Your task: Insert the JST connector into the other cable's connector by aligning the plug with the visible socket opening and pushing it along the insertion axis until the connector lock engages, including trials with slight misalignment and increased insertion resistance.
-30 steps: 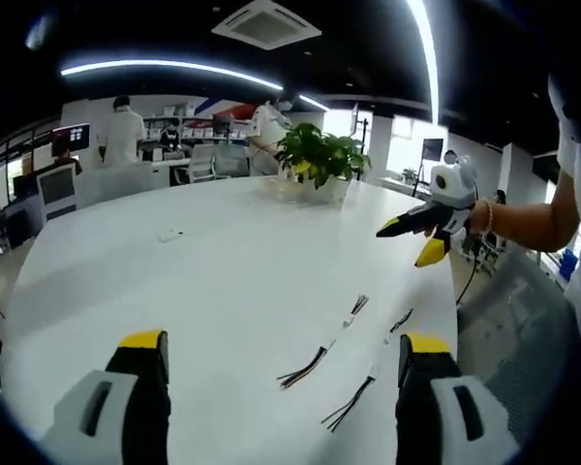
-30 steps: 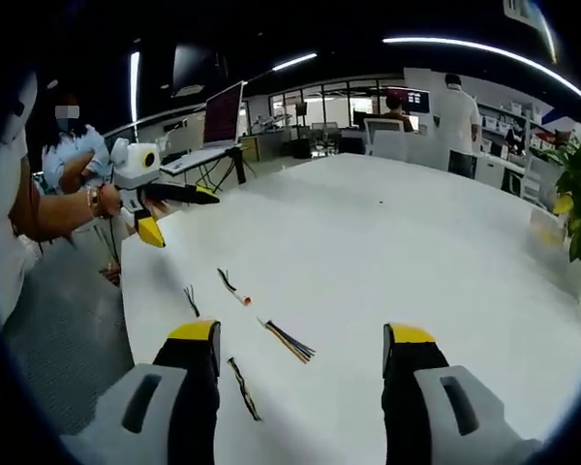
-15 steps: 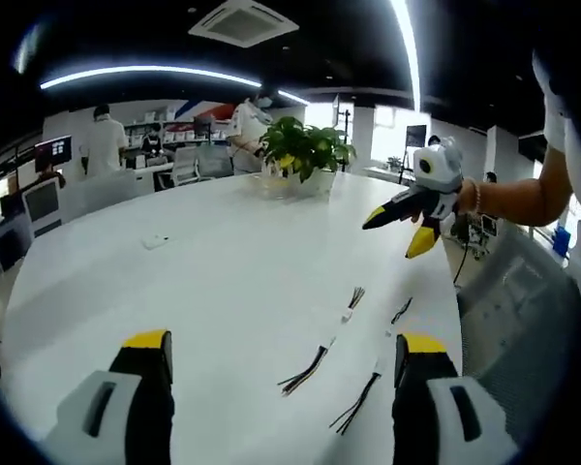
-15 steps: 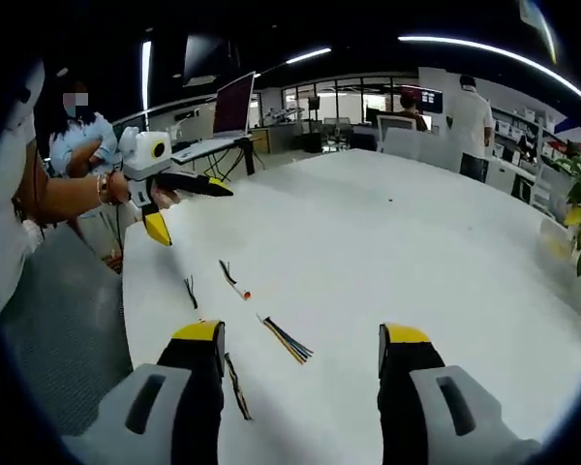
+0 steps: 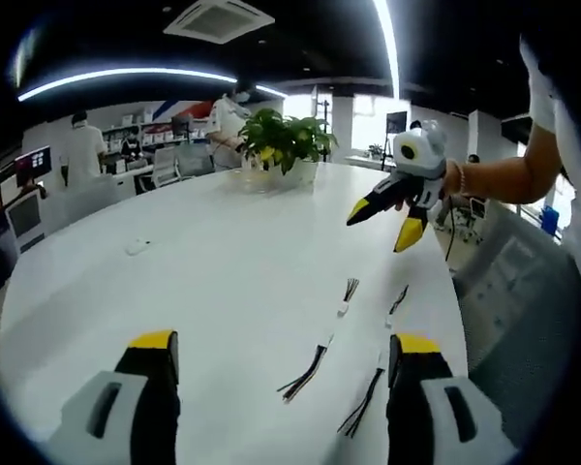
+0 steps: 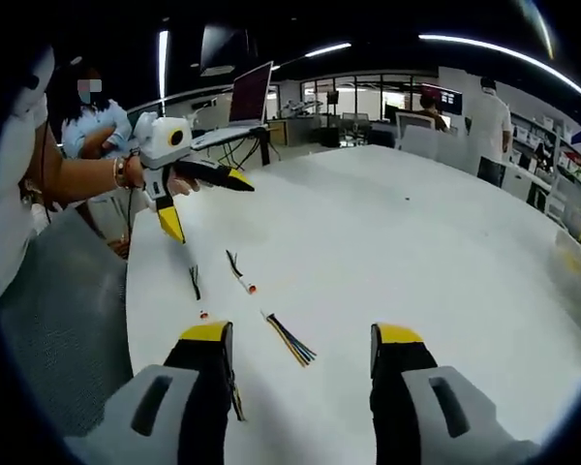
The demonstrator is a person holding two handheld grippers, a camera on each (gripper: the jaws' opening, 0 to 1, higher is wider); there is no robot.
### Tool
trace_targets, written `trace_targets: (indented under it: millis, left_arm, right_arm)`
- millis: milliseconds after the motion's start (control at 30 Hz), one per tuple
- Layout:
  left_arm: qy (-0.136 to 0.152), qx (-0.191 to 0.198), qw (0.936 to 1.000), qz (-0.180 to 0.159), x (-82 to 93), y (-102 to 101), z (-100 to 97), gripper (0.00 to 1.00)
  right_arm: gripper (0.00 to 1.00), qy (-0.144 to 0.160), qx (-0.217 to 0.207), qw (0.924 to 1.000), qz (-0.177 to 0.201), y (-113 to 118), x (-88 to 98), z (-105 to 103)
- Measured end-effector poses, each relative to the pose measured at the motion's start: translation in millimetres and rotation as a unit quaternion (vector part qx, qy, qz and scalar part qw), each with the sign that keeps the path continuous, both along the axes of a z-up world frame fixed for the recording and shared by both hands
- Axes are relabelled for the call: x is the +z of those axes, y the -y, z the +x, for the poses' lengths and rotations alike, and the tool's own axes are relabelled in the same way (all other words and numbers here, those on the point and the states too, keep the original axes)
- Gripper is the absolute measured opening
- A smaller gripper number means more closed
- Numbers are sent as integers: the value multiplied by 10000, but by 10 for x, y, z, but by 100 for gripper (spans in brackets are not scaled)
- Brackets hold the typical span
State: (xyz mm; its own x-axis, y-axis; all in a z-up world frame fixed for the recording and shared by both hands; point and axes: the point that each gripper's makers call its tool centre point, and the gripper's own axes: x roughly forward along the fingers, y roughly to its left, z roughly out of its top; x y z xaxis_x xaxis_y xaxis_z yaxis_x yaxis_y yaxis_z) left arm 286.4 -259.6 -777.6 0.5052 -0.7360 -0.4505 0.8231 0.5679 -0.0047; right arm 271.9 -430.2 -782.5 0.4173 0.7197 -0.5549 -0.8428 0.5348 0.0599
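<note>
Several short wire leads lie near the edge of a white table (image 5: pixel 203 262). In the left gripper view, one lead with a white connector (image 5: pixel 341 310) lies ahead, and dark leads (image 5: pixel 305 368) (image 5: pixel 363 402) sit between my jaws. My left gripper (image 5: pixel 283 344) is open and holds nothing. My right gripper (image 5: pixel 380 225) hovers open above the leads, held by a hand. In the right gripper view, a lead with a red-tipped connector (image 6: pixel 240 276), a multicoloured lead (image 6: pixel 290 339) and a dark lead (image 6: pixel 194 281) lie ahead of my open right gripper (image 6: pixel 302 334). My left gripper (image 6: pixel 211 208) hangs open above them.
A potted plant (image 5: pixel 283 145) stands at the table's far side and a small white item (image 5: pixel 136 247) lies at the left. The table edge drops to grey floor (image 5: pixel 523 320) close to the leads. A laptop (image 6: pixel 252 95) and people at desks are behind.
Both hands have shifted, and each gripper now reaches further over the table edge, nearer above the leads. The leads have stayed put and both grippers stay open.
</note>
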Motion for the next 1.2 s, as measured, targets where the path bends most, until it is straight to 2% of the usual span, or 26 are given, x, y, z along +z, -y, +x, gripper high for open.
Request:
trace_targets:
  millis: [167,367,1200]
  left_arm:
    - [19,-152,9999,6,-31,50,14,87]
    - [57,-289,9995,135,-78,93,35,82]
    - [-53,-827,9954,478,-325,242,-24,78]
  right_arm:
    - [53,48,168,9998,-67,-41,-32,9]
    - [53,-48,279,9995,-113,-63,-102,10]
    - [50,-135,811,9958,-409,-135,-307,-30]
